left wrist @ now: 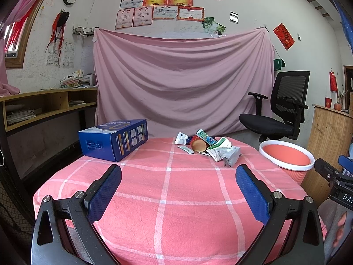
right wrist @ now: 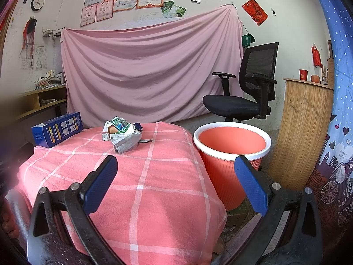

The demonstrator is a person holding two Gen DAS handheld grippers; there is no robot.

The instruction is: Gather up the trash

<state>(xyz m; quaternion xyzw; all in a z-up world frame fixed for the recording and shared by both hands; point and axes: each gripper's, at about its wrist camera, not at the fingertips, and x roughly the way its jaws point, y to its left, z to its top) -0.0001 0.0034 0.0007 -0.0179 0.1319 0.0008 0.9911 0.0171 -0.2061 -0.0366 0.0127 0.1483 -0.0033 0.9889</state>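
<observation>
The left gripper (left wrist: 178, 177) hangs level over the near part of the pink checked cotton tablecloth (left wrist: 167, 198), its textured blue pads spread wide and holding nothing. The right gripper (right wrist: 176, 170) is posed the same way, jaws wide apart and empty, straddling the cloth's right edge. Ahead of both, well beyond the fingertips, lies the heap of crumpled paper and foil wrappers (left wrist: 211, 146) around a tipped red paper cup (left wrist: 198, 144). A glossy blue cardboard box (left wrist: 114, 139) sits ahead-left. The ribbed salmon plastic bin with a white rim (right wrist: 231, 145) stands just beyond the right gripper's right finger.
</observation>
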